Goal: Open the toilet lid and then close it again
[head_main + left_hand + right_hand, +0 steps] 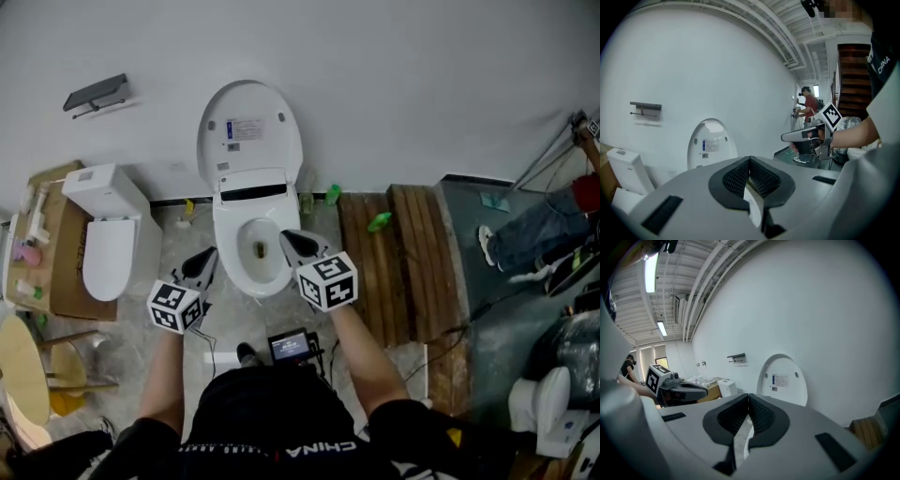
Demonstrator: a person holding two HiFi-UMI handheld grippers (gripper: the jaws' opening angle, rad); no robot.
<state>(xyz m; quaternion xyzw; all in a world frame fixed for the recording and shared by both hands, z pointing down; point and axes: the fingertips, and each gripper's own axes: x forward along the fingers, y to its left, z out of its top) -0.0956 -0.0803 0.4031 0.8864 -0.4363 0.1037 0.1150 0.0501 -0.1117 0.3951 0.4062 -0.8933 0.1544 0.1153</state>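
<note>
White wall backs the room, and the white oval plastic toilet lid [248, 131] stands raised against it, above the open white ceramic toilet bowl [228, 246]. I hold both grippers in front of the bowl, well short of the lid. My left gripper [211, 255] sits just beside the bowl's left side, and my right gripper [287, 237] shows over its right rim. Each has its jaws pressed together on nothing. A second boxy white toilet [108, 234] stands at the left, with brown wooden planks [394, 253] at the right.
</note>
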